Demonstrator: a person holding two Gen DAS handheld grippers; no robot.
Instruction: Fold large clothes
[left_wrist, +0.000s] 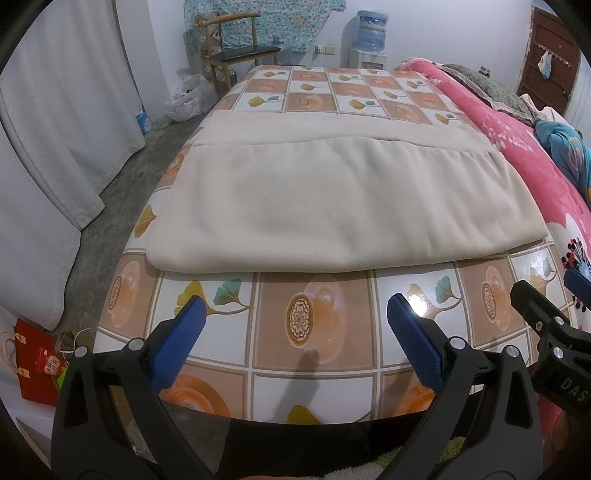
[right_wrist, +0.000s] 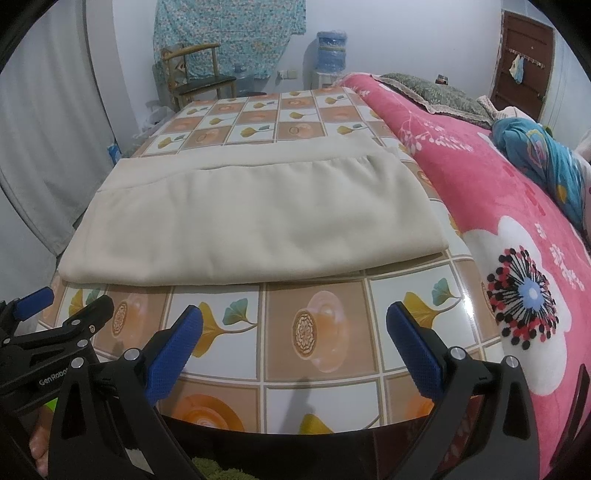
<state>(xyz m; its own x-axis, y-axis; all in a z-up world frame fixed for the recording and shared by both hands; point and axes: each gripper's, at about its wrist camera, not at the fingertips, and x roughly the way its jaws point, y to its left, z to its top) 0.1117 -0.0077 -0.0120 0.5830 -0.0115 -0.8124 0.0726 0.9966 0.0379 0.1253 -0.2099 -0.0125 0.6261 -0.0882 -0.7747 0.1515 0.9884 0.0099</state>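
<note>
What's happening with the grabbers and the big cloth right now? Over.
Left gripper and right gripper: jaws open, empty, short of the cloth. Beige garment folded flat on the table. Nothing in the way.

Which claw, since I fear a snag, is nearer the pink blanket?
Right. The right claw hangs open over the table edge next to the pink blanket; the left claw, also open, is beyond it, farther from the blanket.
</note>
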